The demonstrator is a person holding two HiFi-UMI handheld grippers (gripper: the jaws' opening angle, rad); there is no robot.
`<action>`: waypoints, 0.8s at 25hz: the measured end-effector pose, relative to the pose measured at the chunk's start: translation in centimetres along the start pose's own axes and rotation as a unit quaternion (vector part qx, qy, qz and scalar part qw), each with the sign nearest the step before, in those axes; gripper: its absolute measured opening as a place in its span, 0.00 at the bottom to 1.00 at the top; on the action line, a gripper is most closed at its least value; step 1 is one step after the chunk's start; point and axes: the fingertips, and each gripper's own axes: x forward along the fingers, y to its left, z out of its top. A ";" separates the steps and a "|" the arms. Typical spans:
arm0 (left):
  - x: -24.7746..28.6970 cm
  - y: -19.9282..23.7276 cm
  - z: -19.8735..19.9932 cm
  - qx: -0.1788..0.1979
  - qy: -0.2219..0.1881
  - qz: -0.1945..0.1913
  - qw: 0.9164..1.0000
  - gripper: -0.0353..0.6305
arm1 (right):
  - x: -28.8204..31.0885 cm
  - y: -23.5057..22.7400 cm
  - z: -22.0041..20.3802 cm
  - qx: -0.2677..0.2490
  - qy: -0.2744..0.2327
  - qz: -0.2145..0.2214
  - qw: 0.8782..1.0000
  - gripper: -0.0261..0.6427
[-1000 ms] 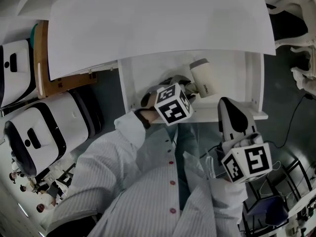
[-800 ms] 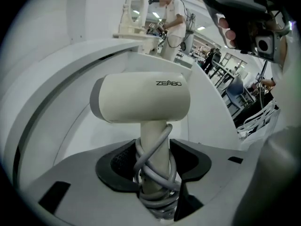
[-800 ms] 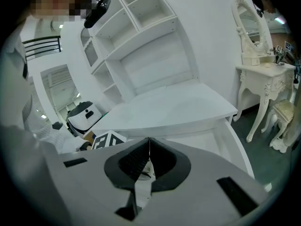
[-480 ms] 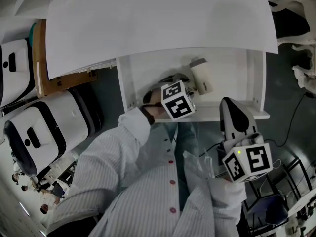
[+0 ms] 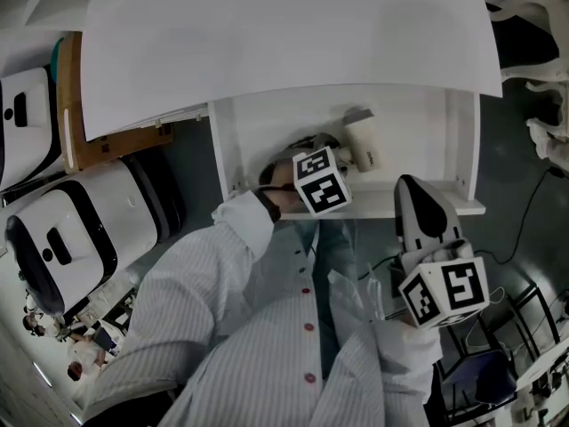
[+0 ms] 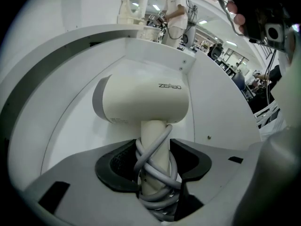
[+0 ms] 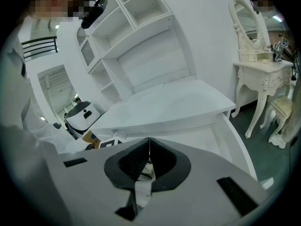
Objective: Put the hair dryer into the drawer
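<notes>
A cream hair dryer (image 6: 143, 100) with its grey cord wound round the handle stands inside the open white drawer (image 5: 226, 163). My left gripper (image 6: 153, 157) is shut on that handle and cord and points steeply down into the drawer. In the head view the hair dryer (image 5: 360, 142) lies just beyond the left gripper (image 5: 329, 160), near the drawer's back. My right gripper (image 5: 407, 185) hovers at the drawer's front edge, right of the dryer. Its jaws are shut with nothing between them, and the right gripper (image 7: 149, 145) faces the drawer (image 7: 235, 138) from outside.
A white desk top (image 5: 284, 34) overhangs the drawer's rear. Two white machines with black trim (image 5: 62, 238) and a wooden board (image 5: 76, 105) stand at the left. An ornate white dressing table (image 7: 256, 65) is at the right. Cables and a metal frame (image 5: 524, 318) lie on the floor by the right gripper.
My left gripper has sunk a little deeper into the drawer with the hair dryer still in its grip. The right gripper has stayed where it was.
</notes>
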 end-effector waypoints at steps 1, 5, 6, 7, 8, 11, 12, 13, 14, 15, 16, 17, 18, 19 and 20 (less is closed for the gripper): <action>0.1 0.0 0.0 0.001 0.000 0.001 1.000 0.38 | 0.0 0.1 0.0 0.000 0.000 0.000 1.000 0.06; 0.4 0.0 -0.2 0.009 0.002 0.012 1.000 0.39 | 0.0 0.2 -0.2 -0.002 0.002 0.000 1.000 0.06; 0.4 0.0 -0.2 0.010 0.001 0.013 1.000 0.39 | 0.0 0.2 -0.3 -0.001 0.002 0.000 1.000 0.06; 0.4 0.0 -0.2 0.009 0.001 0.012 1.000 0.39 | -0.1 0.1 -0.4 -0.001 0.003 -0.001 1.000 0.06; 0.4 0.0 -0.2 0.008 -0.001 0.010 1.000 0.39 | -0.1 0.1 -0.5 -0.001 0.003 -0.001 1.000 0.06; 0.4 0.0 -0.1 0.005 -0.003 0.006 1.000 0.39 | -0.1 0.3 -0.7 -0.001 0.005 0.000 1.000 0.06; 0.4 0.0 -0.1 0.006 -0.003 0.005 1.000 0.39 | -0.1 0.3 -0.7 -0.001 0.006 0.001 1.000 0.06; 0.4 -0.1 -0.2 0.005 -0.004 0.002 1.000 0.40 | -0.1 0.4 -0.8 -0.001 0.007 0.001 1.000 0.06; 0.3 -0.1 -0.1 0.003 -0.005 -0.002 1.000 0.40 | -0.1 0.4 -0.8 -0.002 0.007 0.001 1.000 0.06; 0.3 -0.2 -0.1 0.000 -0.006 -0.008 1.000 0.40 | -0.1 0.4 -0.7 -0.002 0.008 0.001 1.000 0.06; 0.3 -0.3 0.0 -0.003 -0.007 -0.014 1.000 0.41 | -0.1 0.4 -0.7 -0.002 0.008 0.001 1.000 0.06; 0.3 -0.4 0.0 -0.004 -0.008 -0.018 1.000 0.42 | -0.1 0.4 -0.6 -0.003 0.008 0.001 1.000 0.06; 0.2 -0.5 0.1 -0.003 -0.007 -0.019 1.000 0.44 | -0.1 0.5 -0.6 -0.004 0.008 0.002 1.000 0.06; 0.2 -0.5 0.0 -0.002 -0.007 -0.017 1.000 0.45 | -0.2 0.5 -0.5 -0.005 0.008 0.002 1.000 0.06; 0.2 -0.5 0.0 -0.001 -0.005 -0.014 1.000 0.49 | -0.2 0.6 -0.5 -0.006 0.008 0.002 1.000 0.06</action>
